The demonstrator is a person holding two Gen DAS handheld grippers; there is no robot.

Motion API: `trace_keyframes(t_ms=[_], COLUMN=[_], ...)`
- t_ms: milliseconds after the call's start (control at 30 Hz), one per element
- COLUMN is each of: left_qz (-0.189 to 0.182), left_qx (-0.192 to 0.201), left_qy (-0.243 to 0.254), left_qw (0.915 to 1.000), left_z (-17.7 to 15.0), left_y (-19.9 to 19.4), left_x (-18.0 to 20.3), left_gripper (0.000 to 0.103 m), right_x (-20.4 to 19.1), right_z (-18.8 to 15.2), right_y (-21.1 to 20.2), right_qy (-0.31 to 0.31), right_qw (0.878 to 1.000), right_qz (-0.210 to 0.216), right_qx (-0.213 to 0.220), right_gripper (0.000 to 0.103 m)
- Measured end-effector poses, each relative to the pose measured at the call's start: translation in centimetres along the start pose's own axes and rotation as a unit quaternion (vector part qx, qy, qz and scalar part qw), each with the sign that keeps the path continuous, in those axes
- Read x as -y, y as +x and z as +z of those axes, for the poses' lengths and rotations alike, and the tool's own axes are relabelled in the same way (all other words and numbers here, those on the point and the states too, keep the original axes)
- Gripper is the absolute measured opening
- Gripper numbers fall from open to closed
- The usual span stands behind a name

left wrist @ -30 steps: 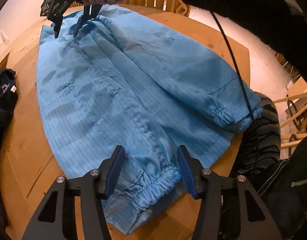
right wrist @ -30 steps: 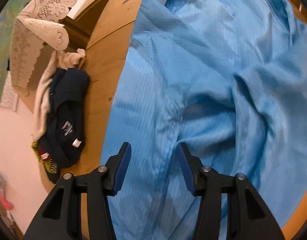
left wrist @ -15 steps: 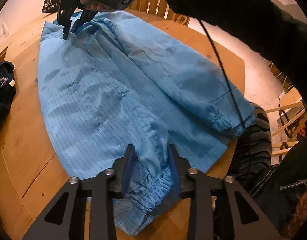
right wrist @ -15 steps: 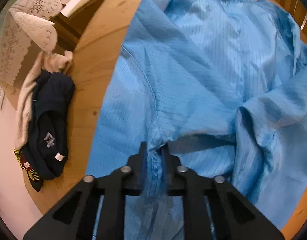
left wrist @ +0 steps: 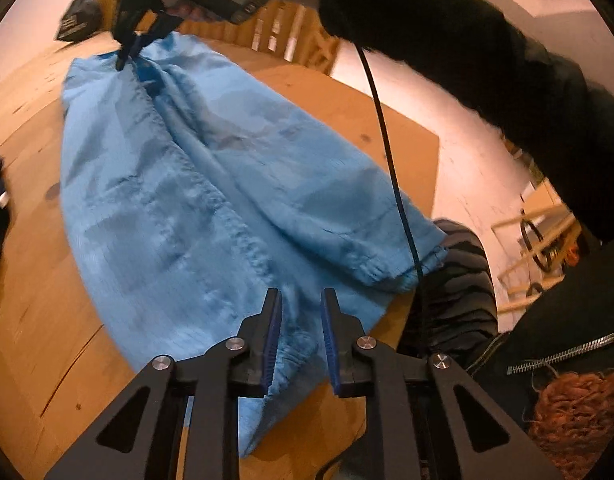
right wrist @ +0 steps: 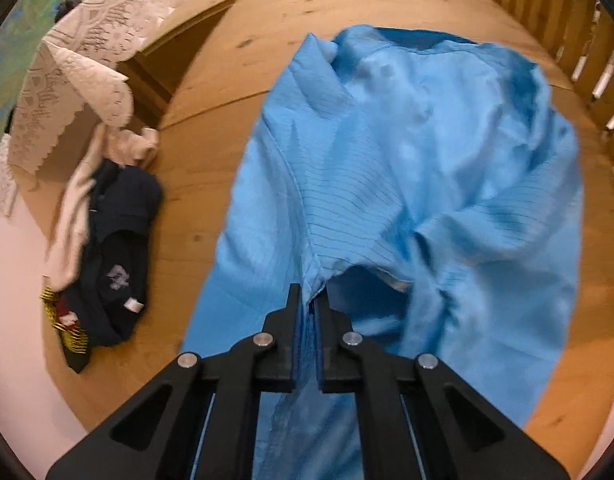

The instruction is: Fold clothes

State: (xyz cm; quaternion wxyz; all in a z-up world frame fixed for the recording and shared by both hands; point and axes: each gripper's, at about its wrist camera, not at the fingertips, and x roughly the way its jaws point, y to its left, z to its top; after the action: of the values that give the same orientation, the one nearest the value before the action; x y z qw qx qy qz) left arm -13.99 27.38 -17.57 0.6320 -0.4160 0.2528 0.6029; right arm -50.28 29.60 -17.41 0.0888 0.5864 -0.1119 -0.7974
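A light blue jacket lies spread on the round wooden table. My left gripper is at the near sleeve end, its jaws closing with the gathered cuff bunched between the pads. The other sleeve's cuff hangs at the table's right edge. In the left wrist view my right gripper pinches the far end of the jacket and lifts it. In its own view the right gripper is shut on a seam of the jacket, with the cloth tented up from the table.
A pile of dark and cream clothes lies at the table's left edge beside a lace cloth. A person's black sleeve and a cable cross above. Wooden rails stand behind the table; a striped dark thing sits off the right edge.
Both grippers' jaws narrowed onto the blue cloth. The right gripper took hold of the seam and rose, pulling the far end of the jacket up.
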Motion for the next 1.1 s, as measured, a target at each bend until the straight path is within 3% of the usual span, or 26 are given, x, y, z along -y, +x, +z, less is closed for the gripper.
trace_keyframes(t_ms=[167,333,433,600,667,767,867,933,1000,1100], left_qz=[-0.013,0.035,0.057,0.033,0.022,-0.002,-0.012,0.012,0.071,0.112], left_qx=[-0.022,0.013,0.015,-0.048,-0.046,-0.039,-0.032,0.004,0.032,0.035], left_qy=[0.008,-0.006,-0.023,-0.039,-0.04,-0.048,-0.042,-0.032,-0.02,-0.013], left_qw=[0.9996,0.9993,0.998,0.9976,0.9979,0.9981,0.9985,0.9994,0.9968,0.993], left_z=[0.0,1.3,1.6,-0.2,-0.9,-1.5,-1.3,-0.4,0.7,2.3], left_y=[1.5,-1.1,-1.5,1.5,1.9,2.0,1.0,-0.9,-2.4,-1.7], left_x=[0.3,-2.4,-5.0,-6.0,-5.5,-4.8,-4.5,-5.1,-6.5,-8.6], left_gripper=[0.018,0.02,0.021,0.022,0.022,0.035,0.035,0.035,0.036,0.036], right_x=[2.2,2.5,2.1,1.7,1.7,1.3,0.4,-0.1,-0.2,-0.3], right_z=[-0.9,-1.4,-1.3,-1.4,-1.3,-1.4,-1.6,-1.7,-1.8,-1.8], right_y=[2.7,4.5,4.9,5.3,5.4,5.4,5.5,5.5,5.2,5.2], right_qy=[0.016,0.014,0.007,-0.003,-0.004,-0.016,-0.043,-0.055,-0.058,-0.06], right_qw=[1.0,0.999,0.999,0.998,0.998,0.997,0.994,0.992,0.991,0.99], right_qz=[-0.013,-0.022,-0.033,-0.05,-0.053,-0.069,-0.097,-0.108,-0.113,-0.121], right_qx=[-0.023,-0.031,-0.029,-0.028,-0.027,-0.028,-0.031,-0.035,-0.031,-0.03], right_gripper=[0.005,0.005,0.005,0.005,0.005,0.005,0.005,0.005,0.005,0.005])
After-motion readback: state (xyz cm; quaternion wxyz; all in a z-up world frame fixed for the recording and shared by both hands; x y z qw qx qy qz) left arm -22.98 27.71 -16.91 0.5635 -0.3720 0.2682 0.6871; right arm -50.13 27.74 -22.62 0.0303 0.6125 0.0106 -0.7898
